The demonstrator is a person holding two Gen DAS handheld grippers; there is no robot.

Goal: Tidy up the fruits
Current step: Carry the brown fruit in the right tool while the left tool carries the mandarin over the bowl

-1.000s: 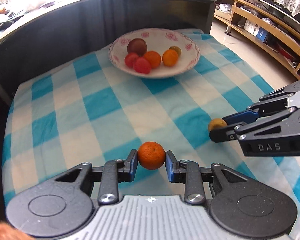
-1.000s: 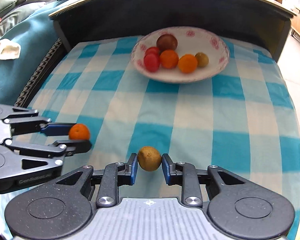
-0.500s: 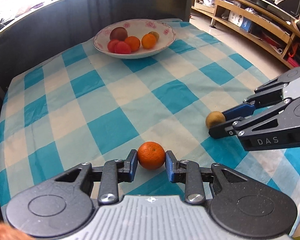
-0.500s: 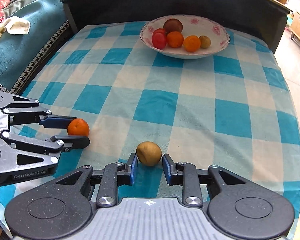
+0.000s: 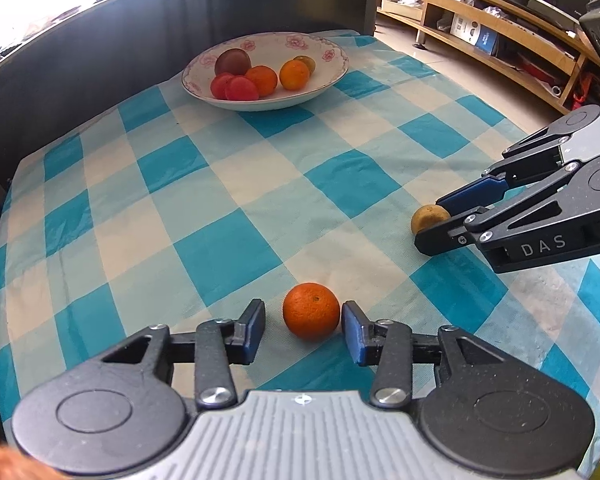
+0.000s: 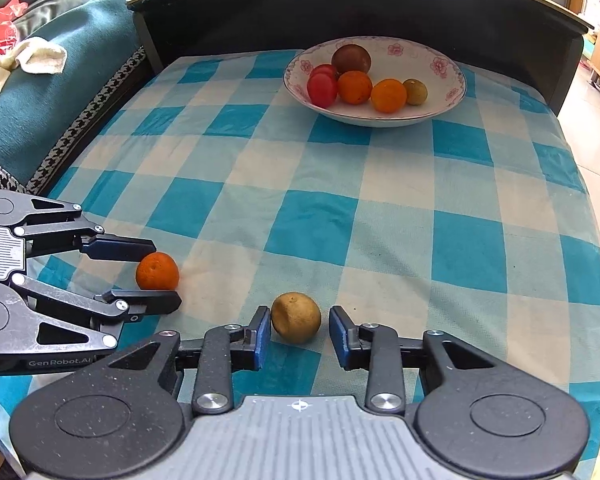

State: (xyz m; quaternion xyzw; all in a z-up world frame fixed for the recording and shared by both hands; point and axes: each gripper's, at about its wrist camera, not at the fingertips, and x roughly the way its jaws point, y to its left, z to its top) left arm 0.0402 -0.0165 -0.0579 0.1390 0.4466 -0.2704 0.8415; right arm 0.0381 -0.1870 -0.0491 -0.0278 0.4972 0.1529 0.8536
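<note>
The left gripper (image 5: 303, 322) has its jaws spread wide around a mandarin orange (image 5: 311, 311) that sits on the checked tablecloth (image 5: 220, 208). A clear gap shows on the left pad's side, while the right pad is at or just off the peel; no grip is closed. The orange is nearly round, so it has no real long axis; its stem dimple faces up and slightly toward the far side.

The right gripper (image 6: 296, 336) is likewise spread, with a brownish-yellow fruit (image 6: 296, 323) between the pads and a gap on each side. This fruit is slightly oval, its longer axis running roughly across the jaws, with a flattened, dimpled face turned toward the left pad. What kind of fruit it is cannot be made out.

Well ahead of both sets of jaws, a floral-rimmed bowl (image 6: 440, 108) holds two red fruits, two oranges, a dark reddish-brown fruit and a small greenish-brown one; they overlap and partly hide each other.

In the left wrist view the right gripper's fingers cover the near half of the brownish-yellow fruit.
</note>
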